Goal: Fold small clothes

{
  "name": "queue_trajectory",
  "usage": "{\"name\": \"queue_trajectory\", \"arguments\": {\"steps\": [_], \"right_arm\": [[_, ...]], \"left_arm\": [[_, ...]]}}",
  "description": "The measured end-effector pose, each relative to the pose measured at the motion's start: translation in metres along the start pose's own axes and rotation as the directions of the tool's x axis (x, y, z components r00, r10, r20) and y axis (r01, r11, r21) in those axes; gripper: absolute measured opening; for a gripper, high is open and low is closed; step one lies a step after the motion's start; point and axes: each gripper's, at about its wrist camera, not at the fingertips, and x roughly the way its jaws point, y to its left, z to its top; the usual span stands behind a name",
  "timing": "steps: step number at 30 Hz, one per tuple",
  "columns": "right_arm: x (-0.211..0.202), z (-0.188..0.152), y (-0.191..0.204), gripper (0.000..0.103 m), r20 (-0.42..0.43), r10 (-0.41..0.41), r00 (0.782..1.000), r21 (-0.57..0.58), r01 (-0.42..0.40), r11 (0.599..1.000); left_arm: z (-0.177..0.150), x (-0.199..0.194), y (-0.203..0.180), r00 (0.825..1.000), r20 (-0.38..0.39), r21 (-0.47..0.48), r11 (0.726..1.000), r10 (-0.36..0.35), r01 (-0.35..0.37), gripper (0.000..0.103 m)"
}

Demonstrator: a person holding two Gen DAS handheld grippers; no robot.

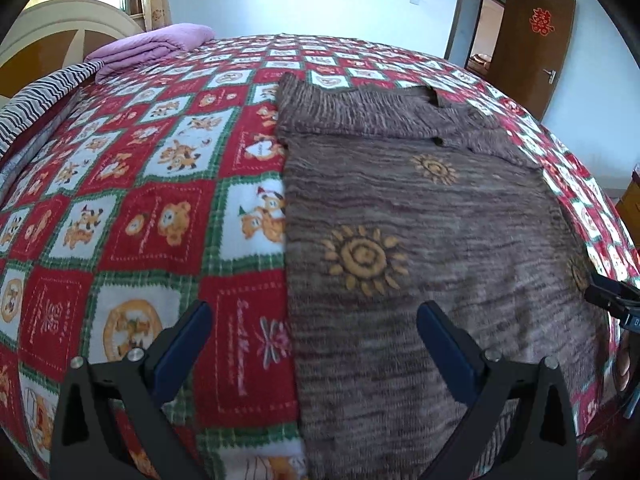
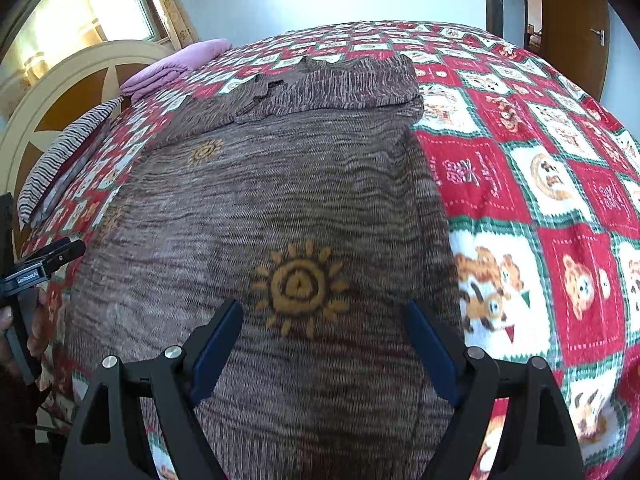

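Note:
A brown knitted sweater (image 1: 420, 208) with yellow sun patterns lies flat on the bed; its sleeves are folded across the far end. It also shows in the right wrist view (image 2: 280, 200). My left gripper (image 1: 314, 312) is open and empty, above the sweater's left edge at the near end. My right gripper (image 2: 324, 312) is open and empty, above the sweater's near right part, just below a sun pattern (image 2: 298, 284). The right gripper's body shows at the right edge of the left wrist view (image 1: 612, 298); the left gripper's body shows at the left edge of the right wrist view (image 2: 36, 268).
A red, white and green patchwork blanket (image 1: 140, 200) covers the bed. A folded purple cloth (image 1: 148, 44) and a striped pillow (image 1: 44, 96) lie by the headboard (image 1: 60, 20). A brown door (image 1: 532, 44) stands open at the far right.

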Motion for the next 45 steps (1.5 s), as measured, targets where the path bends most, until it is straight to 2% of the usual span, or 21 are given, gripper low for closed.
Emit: {"name": "queue_trajectory", "arguments": {"steps": [9,13,18,21,27,32,33,35,36,37,39,41,45], "right_arm": [[-0.015,-0.027,0.01,0.084,-0.021,-0.022,1.0,-0.077,0.02,0.997],[-0.018,-0.041,0.013,0.084,0.015,-0.04,0.999,-0.108,0.041,0.993],[-0.019,-0.054,0.021,0.084,0.062,-0.081,0.995,-0.157,0.089,0.984],[-0.02,-0.056,0.023,0.084,0.069,-0.086,0.994,-0.17,0.097,0.981],[-0.021,-0.058,0.021,0.084,0.078,-0.074,0.994,-0.163,0.086,0.983],[-0.02,-0.06,0.022,0.087,0.093,-0.067,0.993,-0.17,0.082,0.982],[-0.019,-0.061,0.022,0.088,0.097,-0.064,0.993,-0.171,0.08,0.982],[-0.02,-0.061,0.021,0.088,0.099,-0.058,0.993,-0.171,0.074,0.982],[-0.021,-0.06,0.021,0.088,0.097,-0.052,0.994,-0.168,0.068,0.983],[-0.022,-0.058,0.02,0.088,0.088,-0.043,0.995,-0.159,0.056,0.986],[-0.031,-0.052,0.015,0.088,0.073,-0.004,0.997,-0.119,0.012,0.993],[-0.043,-0.048,0.008,0.088,0.099,0.03,0.995,-0.079,-0.022,0.997],[-0.068,-0.045,-0.011,0.088,0.13,-0.026,0.991,-0.012,0.028,1.0]], "left_arm": [[-0.03,-0.024,0.003,0.999,-0.027,0.016,1.0,-0.023,0.024,0.101],[-0.041,-0.028,-0.001,0.996,-0.062,0.019,0.998,-0.066,0.068,0.088],[-0.061,-0.034,-0.012,0.988,-0.101,0.02,0.992,-0.119,0.121,0.077],[-0.069,-0.033,-0.015,0.982,-0.127,0.015,0.99,-0.139,0.142,0.063],[-0.075,-0.033,-0.011,0.979,-0.133,-0.048,0.988,-0.153,0.148,0.062],[-0.08,-0.033,-0.016,0.981,-0.133,-0.036,0.99,-0.14,0.136,0.061],[-0.081,-0.032,-0.018,0.983,-0.132,-0.021,0.992,-0.126,0.124,0.057],[-0.083,-0.034,-0.02,0.989,-0.11,0.003,0.995,-0.1,0.101,0.042],[-0.082,-0.035,-0.019,0.99,-0.103,0.013,0.995,-0.101,0.103,0.019],[-0.081,-0.036,-0.019,0.987,-0.101,0.012,0.992,-0.128,0.129,0.012],[-0.08,-0.039,-0.016,0.986,-0.095,0.01,0.99,-0.137,0.138,0.011],[-0.078,-0.043,-0.014,0.985,-0.08,0.007,0.989,-0.15,0.151,0.011],[-0.07,-0.056,-0.008,0.983,-0.031,0.005,0.983,-0.181,0.181,0.011]]}}
